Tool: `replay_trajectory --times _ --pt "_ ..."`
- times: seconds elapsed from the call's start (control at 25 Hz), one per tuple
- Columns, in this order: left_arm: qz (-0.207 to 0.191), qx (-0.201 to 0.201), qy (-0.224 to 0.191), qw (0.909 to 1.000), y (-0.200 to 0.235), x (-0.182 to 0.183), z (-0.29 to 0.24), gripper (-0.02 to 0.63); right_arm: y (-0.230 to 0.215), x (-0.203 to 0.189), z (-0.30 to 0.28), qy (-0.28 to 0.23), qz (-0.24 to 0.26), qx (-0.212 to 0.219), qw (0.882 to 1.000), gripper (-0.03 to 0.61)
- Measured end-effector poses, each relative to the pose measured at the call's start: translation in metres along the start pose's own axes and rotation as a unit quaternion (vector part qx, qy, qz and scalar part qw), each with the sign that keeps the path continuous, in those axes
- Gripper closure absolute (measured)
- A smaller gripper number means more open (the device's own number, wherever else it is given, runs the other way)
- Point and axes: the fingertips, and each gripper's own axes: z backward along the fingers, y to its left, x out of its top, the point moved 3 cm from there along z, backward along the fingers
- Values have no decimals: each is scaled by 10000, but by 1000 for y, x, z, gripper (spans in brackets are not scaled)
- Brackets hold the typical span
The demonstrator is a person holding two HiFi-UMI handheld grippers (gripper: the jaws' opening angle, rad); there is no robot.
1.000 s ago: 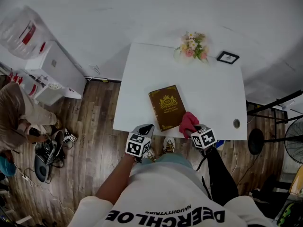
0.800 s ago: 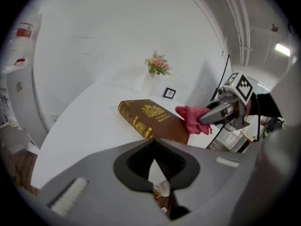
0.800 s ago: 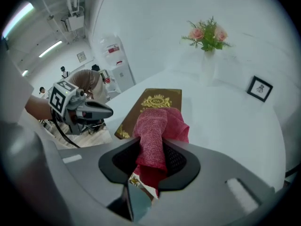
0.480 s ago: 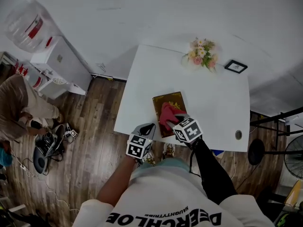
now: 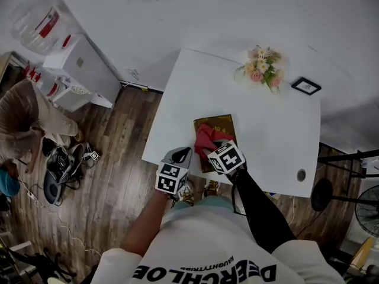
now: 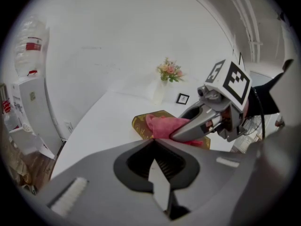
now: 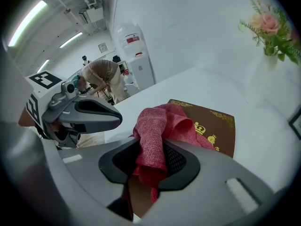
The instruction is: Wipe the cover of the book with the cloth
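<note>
Moved leftward since the earlier frame, right gripper (image 5: pixel 207 148) now clamps the red cloth (image 5: pixel 206 136), resting bunched on the cover of the brown book (image 5: pixel 220 122), which lies near the front edge of the white table (image 5: pixel 266 135); left gripper (image 5: pixel 181 154), jaws together and empty, hovers just left of the book

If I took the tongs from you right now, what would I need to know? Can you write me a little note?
The left tongs are shut and empty, held by the near edge of the white table, left of the book.
The right tongs are shut on the red cloth, which lies bunched on the book's brown cover.
The book lies closed and flat on the table.
Done: cloth gripped and on the cover.
Left: wipe across the whole cover; how much is already wiped can't be told.
</note>
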Motion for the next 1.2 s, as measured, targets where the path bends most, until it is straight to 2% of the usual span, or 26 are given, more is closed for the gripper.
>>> replay_trajectory --times 0.16,0.68,0.88,0.96,1.04,1.2 --pt "0 35 12 10000 2 5 -10 563 -13 -2 5 20 65 -141 9999 477" --pt "-127 -18 -51 9999 -1 30 -33 563 -91 -38 47 -38 -643 -951 9934 477" --pt "-195 -56 -104 9997 -4 39 -37 563 -94 -38 49 -56 -691 -965 9929 477" --pt "-262 -22 -180 9995 -4 47 -36 563 -94 -34 52 -241 -658 -980 9927 477" --pt "-397 83 -319 9987 -1 61 -33 563 -96 -23 61 -677 -602 -1069 9901 477" --pt "-777 415 -854 9924 6 109 -16 563 -96 16 91 -1733 -410 -1293 9755 477"
